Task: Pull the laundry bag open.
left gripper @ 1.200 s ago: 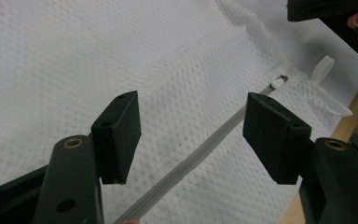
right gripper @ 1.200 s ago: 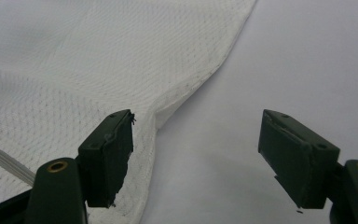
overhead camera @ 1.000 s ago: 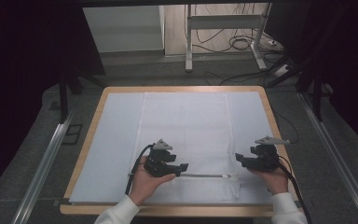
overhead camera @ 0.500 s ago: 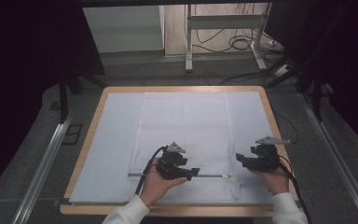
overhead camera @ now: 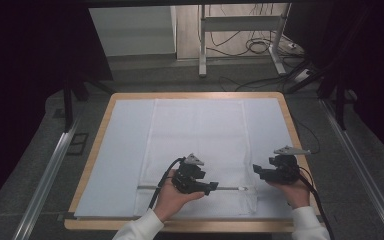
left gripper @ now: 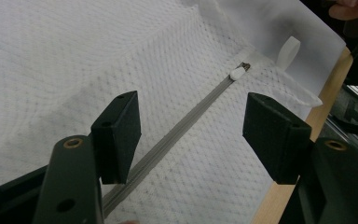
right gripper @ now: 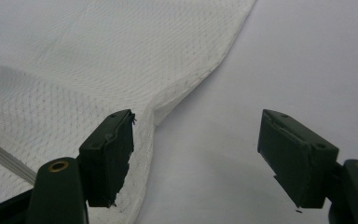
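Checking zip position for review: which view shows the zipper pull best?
The left gripper view: the zipper pull sits sharp at the zipper's far end. The high view gives a tiny white speck; the right gripper view catches a short zipper strip.

White mesh zippered bag [overhead camera: 200, 145] flat on table

Both grippers are black and blocky; the left gripper [overhead camera: 196, 180] and the right gripper [overhead camera: 279, 170] each carry a grey three-cornered plate on top and trail a black cable toward the near edge. Their flat black fingers [left gripper: 116, 135] sit on arms with brass-coloured rivets. The person wears white sleeves [overhead camera: 139, 229].
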Action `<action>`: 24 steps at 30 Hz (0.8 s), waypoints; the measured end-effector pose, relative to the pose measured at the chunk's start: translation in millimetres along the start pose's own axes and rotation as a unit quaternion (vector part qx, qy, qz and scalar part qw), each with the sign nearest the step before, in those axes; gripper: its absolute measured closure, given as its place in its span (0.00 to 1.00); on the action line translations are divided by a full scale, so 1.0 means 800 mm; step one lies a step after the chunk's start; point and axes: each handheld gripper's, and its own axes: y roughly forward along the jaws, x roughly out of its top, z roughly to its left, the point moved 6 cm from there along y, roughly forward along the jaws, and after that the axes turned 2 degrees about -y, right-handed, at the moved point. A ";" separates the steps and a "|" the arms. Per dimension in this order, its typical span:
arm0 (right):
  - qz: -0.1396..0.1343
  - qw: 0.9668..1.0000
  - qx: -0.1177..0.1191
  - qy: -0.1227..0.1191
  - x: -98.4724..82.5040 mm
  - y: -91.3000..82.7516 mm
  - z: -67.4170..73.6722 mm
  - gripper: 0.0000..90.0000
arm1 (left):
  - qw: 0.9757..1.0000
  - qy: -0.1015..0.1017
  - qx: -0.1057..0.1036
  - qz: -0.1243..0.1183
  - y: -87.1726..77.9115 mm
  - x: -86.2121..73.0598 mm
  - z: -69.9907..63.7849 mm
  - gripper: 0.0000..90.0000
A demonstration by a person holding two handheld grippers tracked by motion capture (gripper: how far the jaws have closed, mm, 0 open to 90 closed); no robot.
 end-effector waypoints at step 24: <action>0.001 1.000 -0.003 0.001 0.000 -0.001 -0.002 0.29 | 1.000 -0.004 -0.014 0.020 0.029 0.005 -0.012 0.41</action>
